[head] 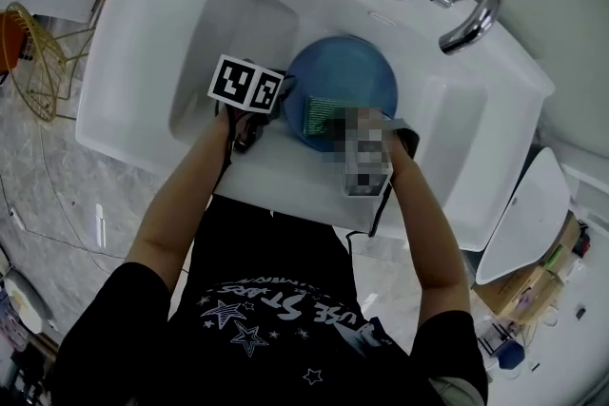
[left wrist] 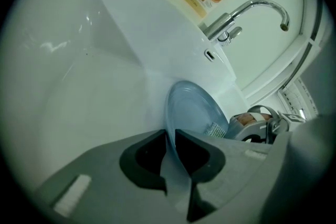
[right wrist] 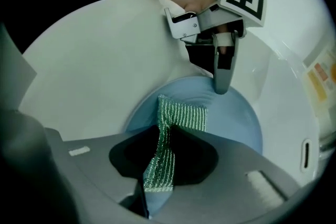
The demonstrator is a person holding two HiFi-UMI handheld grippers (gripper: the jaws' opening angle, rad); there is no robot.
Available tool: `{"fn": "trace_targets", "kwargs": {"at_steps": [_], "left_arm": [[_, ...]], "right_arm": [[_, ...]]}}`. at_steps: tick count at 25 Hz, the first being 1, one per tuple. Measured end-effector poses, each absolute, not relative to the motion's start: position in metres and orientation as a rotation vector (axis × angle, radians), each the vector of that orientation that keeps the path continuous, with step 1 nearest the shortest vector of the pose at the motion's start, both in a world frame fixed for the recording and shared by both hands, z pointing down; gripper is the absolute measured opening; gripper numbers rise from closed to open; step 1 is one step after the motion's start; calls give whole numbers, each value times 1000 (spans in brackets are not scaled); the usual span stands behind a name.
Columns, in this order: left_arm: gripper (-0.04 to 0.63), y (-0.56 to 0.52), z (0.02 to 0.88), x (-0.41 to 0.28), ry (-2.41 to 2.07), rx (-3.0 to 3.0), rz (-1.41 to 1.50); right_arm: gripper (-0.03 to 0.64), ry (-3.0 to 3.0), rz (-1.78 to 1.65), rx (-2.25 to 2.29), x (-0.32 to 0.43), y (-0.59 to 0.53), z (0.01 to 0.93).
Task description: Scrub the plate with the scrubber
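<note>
Over white sink (head: 133,62): L claw (left wrist: 170,139) clamps round blue plate (left wrist: 191,110); R claw (right wrist: 167,134) pinches ribbed green scrubber (right wrist: 184,115).

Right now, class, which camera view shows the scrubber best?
The right gripper view: the green ribbed scrubber fills the middle, pinched in the right gripper and pressed against the plate. The head view shows only a small green patch; the left gripper view, a sliver behind the plate's edge.
</note>
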State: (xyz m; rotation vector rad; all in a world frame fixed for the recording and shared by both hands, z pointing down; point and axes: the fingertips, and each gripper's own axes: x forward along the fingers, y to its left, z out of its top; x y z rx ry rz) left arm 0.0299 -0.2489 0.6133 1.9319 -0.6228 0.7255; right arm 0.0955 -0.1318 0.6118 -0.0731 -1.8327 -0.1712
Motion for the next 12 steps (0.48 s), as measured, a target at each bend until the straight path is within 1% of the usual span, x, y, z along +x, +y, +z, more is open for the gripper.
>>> {"fn": "trace_targets", "kwargs": {"at_steps": [12], "left_arm": [[68, -249, 615, 30, -637, 1943, 740]], "right_arm": [[101, -1951, -218, 280, 102, -166, 564]]}}
